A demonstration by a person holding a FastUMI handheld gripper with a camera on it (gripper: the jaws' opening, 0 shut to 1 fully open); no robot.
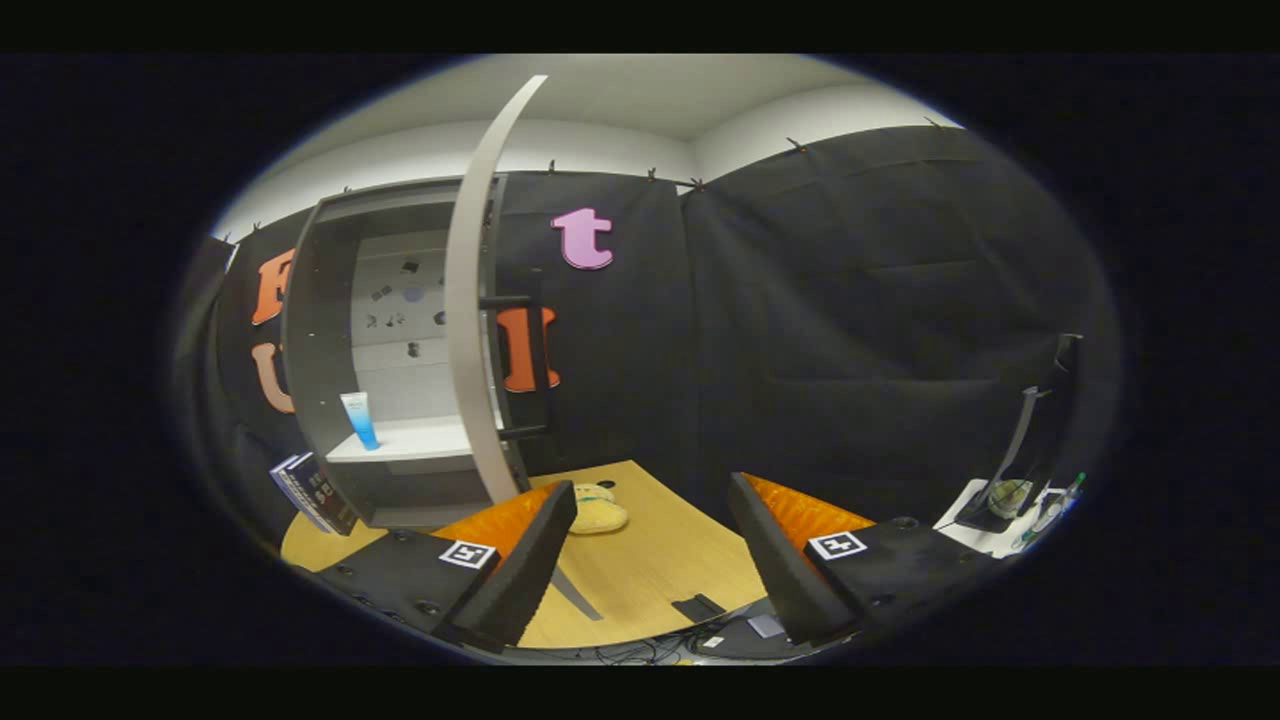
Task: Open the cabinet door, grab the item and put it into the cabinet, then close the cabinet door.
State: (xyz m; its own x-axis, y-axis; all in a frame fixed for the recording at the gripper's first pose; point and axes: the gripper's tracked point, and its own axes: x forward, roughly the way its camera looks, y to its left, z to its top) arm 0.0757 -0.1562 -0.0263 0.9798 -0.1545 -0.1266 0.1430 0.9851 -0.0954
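A grey cabinet [330, 330] stands on the wooden table [650, 570], beyond my left finger. Its door [465, 300] is swung open and shows edge-on, with a dark bar handle [535, 365] on its outer face. Inside, a white-and-blue tube [360, 420] stands upright on the white shelf [410, 440]. A yellow plush toy [597, 508] lies on the table just ahead of my left finger, by the foot of the door. My gripper [650, 560] is open, with nothing between its fingers, held above the table and well back from the cabinet.
Some dark books [312, 493] lean against the cabinet's left side. To the right, past my right finger, a white stand [985, 520] holds a dark upright bracket, a roundish object and a pen. Cables and small devices [730, 630] lie below the table's near edge.
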